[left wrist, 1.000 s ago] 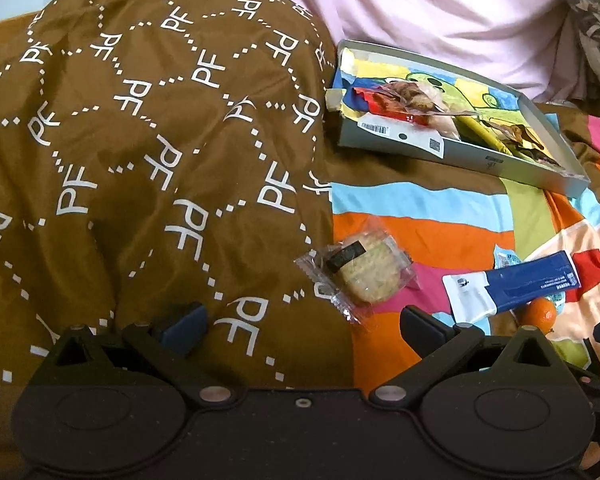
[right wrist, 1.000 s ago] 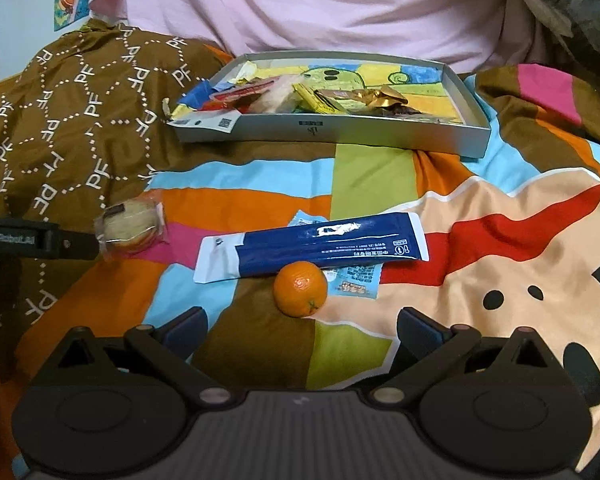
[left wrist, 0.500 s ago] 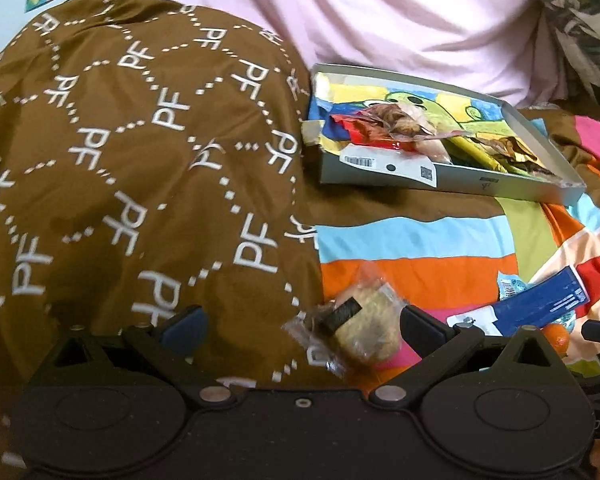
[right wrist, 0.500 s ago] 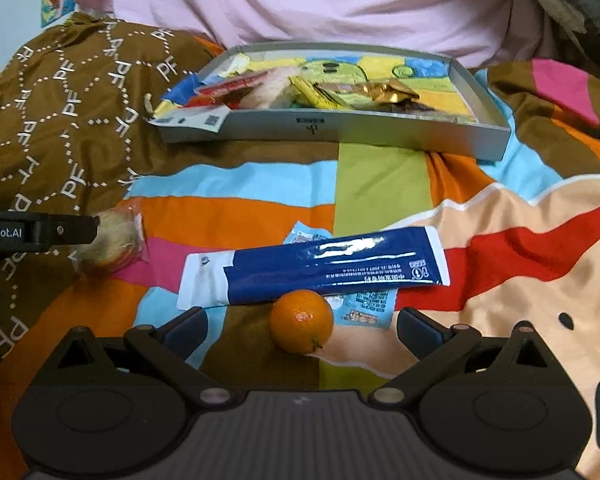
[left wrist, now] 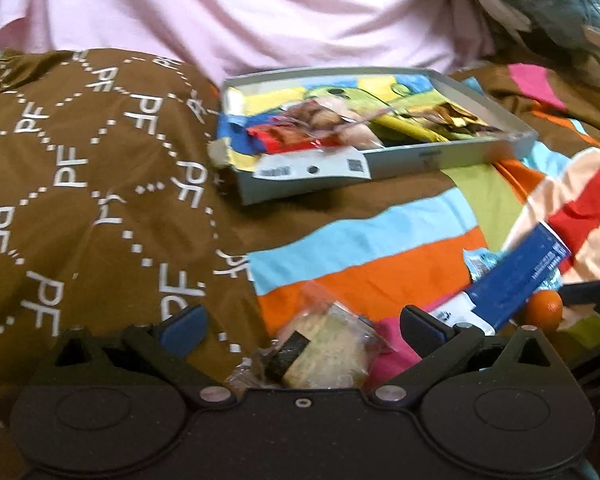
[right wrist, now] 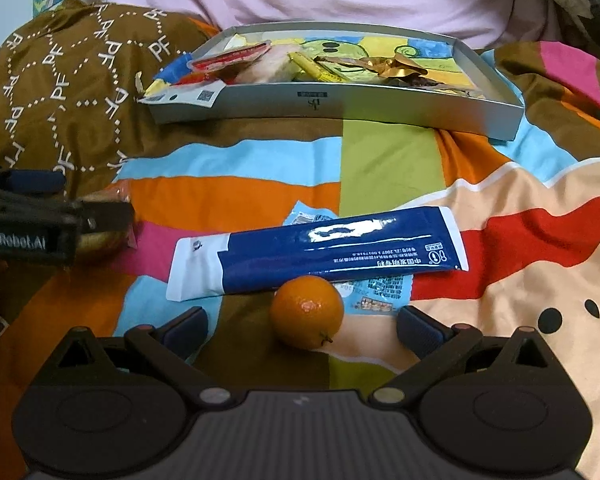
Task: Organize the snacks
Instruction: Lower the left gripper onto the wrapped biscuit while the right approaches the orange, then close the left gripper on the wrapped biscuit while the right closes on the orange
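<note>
Left hand-held gripper (left wrist: 302,326) spread, wrapped cookie (left wrist: 324,356) lying between my fingers on the bedspread (left wrist: 364,248). Right hand-held gripper (right wrist: 302,322) spread around the mandarin (right wrist: 307,311), beside the blue packet (right wrist: 320,254). Grey tray (right wrist: 340,104) of snacks beyond.

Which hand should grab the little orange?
The right gripper: its open jaws sit on either side of the orange. The left gripper is around the wrapped cookie instead.
</note>
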